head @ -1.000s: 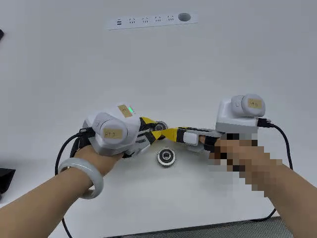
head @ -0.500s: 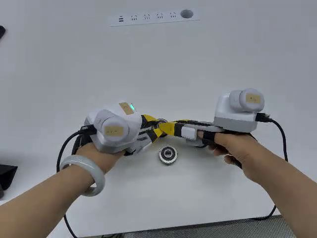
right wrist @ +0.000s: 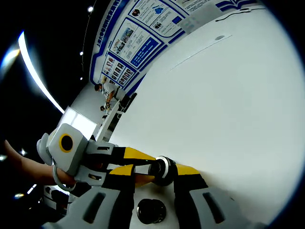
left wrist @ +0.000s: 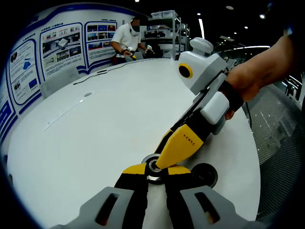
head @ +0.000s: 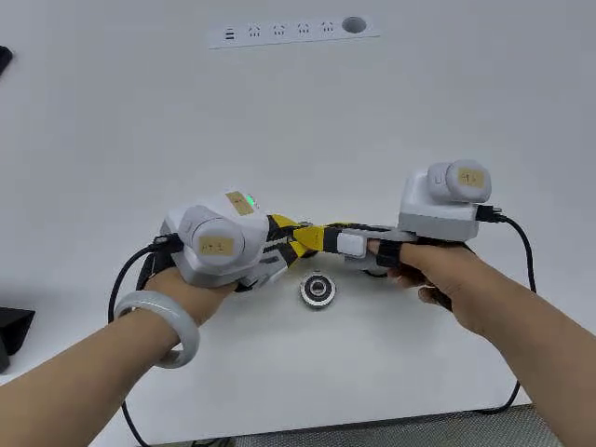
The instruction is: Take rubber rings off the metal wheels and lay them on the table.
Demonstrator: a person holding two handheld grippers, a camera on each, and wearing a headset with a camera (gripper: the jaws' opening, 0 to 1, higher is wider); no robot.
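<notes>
BENCH WORK: At a white workbench [head: 391, 112], the left gripper [left wrist: 155, 171] is clamped on a small metal wheel [left wrist: 152, 165] close above the tabletop. The right gripper [right wrist: 155, 171] meets it from 3 o'clock, yellow tips at the wheel's dark rubber ring [right wrist: 168, 174]; whether those jaws pinch the ring or merely flank it cannot be told. A second wheel [head: 317, 290] lies loose on the table at 6 o'clock of the held one, its ring apparently still on. The wheel looks hard, smooth and heavy for its size, best gripped across its metal faces. The ring is judged soft, stretchy and grippy, best nipped at its outer edge and rolled off sideways. The head view takes in both hands and a power strip [head: 293, 30] at 12 o'clock, but the gripper bodies crowd the contact. The left gripper view shows that contact close up, along with a display wall [left wrist: 57, 52] and a person [left wrist: 126, 38] beyond the table
</notes>
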